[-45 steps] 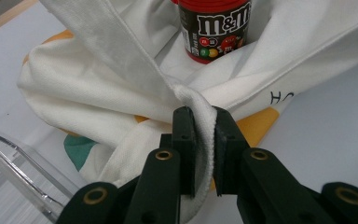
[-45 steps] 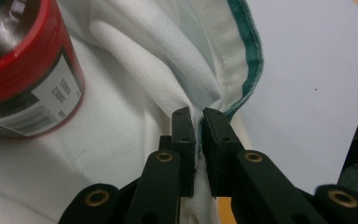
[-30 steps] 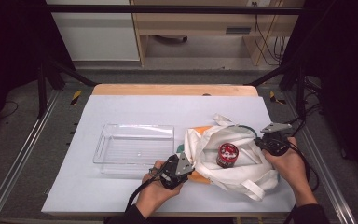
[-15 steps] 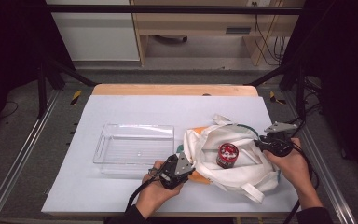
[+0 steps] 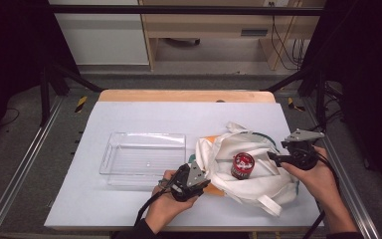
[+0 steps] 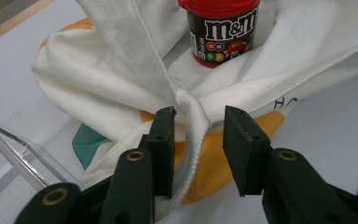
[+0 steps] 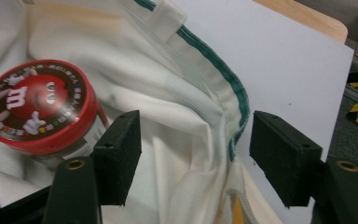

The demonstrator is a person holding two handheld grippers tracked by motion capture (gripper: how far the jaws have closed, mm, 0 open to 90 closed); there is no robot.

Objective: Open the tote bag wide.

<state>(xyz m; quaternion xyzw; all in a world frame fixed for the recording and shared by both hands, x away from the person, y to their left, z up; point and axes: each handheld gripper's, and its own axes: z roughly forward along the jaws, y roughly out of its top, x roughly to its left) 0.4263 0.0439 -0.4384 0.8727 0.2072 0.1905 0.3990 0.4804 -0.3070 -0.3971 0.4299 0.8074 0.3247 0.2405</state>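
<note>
Both grippers had just been opening: left gripper (image 6: 198, 140) straddled the bag's strap (image 6: 191, 116) without pinching, right gripper (image 5: 278, 159) stood wide, rim released, leaving the candy jar (image 5: 242, 166) upright inside the white bag (image 5: 258, 184).

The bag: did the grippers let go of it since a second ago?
Yes. Both jaws have just been opening: the left hand-held gripper off the bag seam, the right hand-held gripper off its rim, lifting slightly. The can and tray stayed put.
</note>
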